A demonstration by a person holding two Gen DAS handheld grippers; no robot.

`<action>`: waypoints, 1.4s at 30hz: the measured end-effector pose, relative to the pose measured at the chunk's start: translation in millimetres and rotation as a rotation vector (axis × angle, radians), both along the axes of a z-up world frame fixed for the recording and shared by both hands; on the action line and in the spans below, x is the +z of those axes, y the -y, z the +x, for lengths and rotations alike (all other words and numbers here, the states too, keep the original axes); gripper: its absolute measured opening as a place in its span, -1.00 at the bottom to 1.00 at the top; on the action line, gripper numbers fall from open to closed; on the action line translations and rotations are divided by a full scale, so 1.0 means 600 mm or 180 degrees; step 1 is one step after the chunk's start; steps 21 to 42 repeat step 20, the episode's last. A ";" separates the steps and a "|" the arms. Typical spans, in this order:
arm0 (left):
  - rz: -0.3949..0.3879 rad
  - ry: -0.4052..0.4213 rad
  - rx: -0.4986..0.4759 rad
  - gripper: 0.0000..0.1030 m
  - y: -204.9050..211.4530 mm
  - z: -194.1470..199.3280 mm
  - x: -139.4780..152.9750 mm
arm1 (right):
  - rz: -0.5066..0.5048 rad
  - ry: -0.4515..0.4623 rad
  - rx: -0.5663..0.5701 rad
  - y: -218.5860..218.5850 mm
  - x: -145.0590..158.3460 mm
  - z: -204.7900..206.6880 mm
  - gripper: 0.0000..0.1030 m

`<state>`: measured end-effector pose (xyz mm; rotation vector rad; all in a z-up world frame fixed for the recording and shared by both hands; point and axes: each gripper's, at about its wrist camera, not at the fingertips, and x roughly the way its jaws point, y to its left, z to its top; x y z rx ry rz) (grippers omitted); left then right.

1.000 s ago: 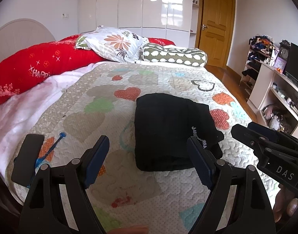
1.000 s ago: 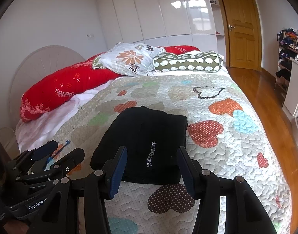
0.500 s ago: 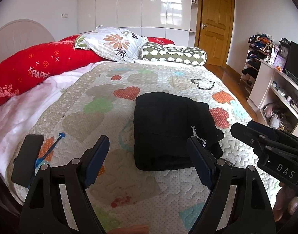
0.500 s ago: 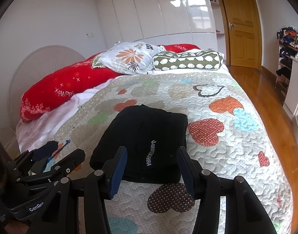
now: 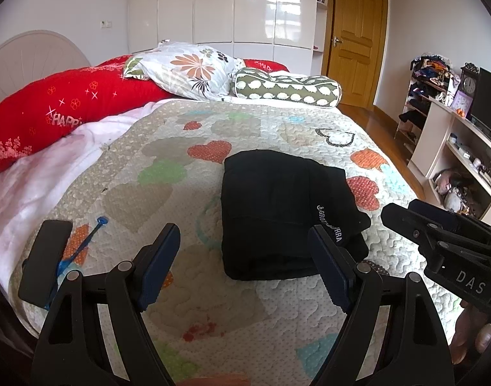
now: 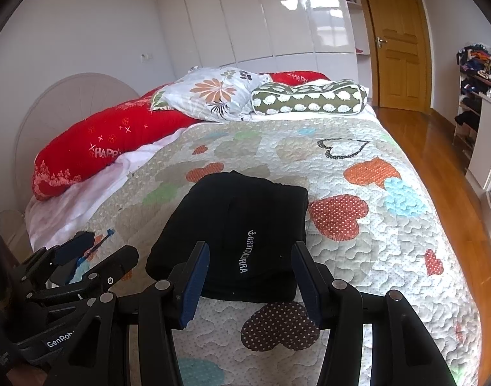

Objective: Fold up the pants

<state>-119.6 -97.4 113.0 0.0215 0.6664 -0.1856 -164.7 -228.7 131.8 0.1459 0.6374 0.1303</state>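
The black pants [image 5: 284,212] lie folded into a compact stack on the heart-patterned quilt [image 5: 168,193], white lettering on the top layer. In the right wrist view the same pants [image 6: 236,231] sit just beyond the fingers. My left gripper [image 5: 245,257] hovers over the quilt near the bed's front edge, open wide, nothing between its fingers. My right gripper [image 6: 250,276] is held above the near edge of the stack, open about halfway and empty. Each gripper shows at the edge of the other's view.
Red bolster [image 5: 59,109], floral pillow [image 5: 187,67] and green patterned bolster [image 5: 287,87] lie at the headboard end. A black phone [image 5: 44,257] and blue tool [image 5: 81,244] rest at the quilt's left corner. Shelves [image 5: 454,148] and wooden floor [image 6: 438,148] lie to the right.
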 end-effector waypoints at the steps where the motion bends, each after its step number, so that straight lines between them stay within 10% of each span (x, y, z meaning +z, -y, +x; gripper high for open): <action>1: 0.0000 -0.0005 -0.0001 0.60 -0.001 0.000 -0.001 | -0.0001 -0.0003 -0.0001 0.000 0.000 -0.001 -0.01; 42: 0.0013 0.0009 -0.0052 0.60 0.003 -0.007 -0.010 | -0.0004 -0.0064 -0.0012 0.002 -0.014 -0.007 0.00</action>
